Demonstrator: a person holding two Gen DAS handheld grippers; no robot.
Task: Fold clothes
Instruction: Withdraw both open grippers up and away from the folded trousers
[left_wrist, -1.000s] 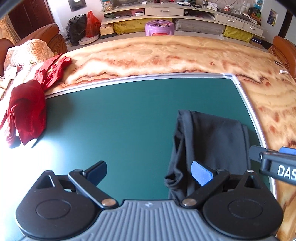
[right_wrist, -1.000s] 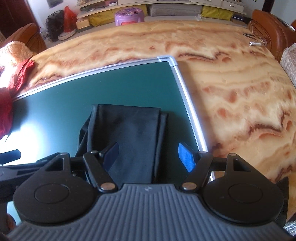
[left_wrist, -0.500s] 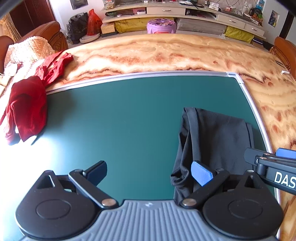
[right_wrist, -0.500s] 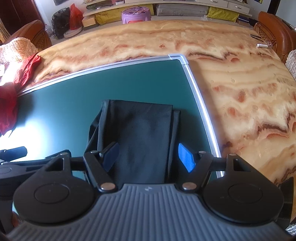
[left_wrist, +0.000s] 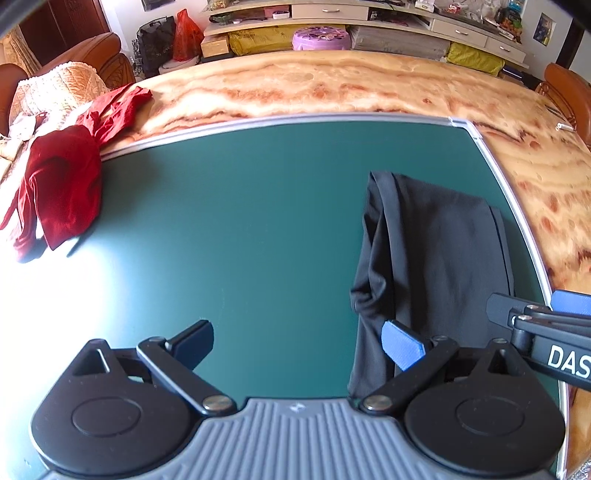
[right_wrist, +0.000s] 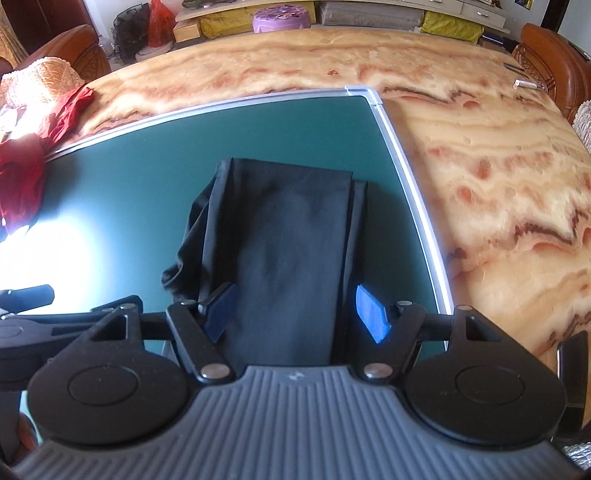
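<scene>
Left tongs (left_wrist: 297, 345) spread wide, right tongs (right_wrist: 295, 314) spread wide, side by side

A bright living room around a marbled table

Sunlight glares on the table (left_wrist: 295, 85); behind it stand a long low shelf (left_wrist: 369, 14), a purple stool (left_wrist: 320, 36) and brown leather armchairs (right_wrist: 550, 59).
</scene>
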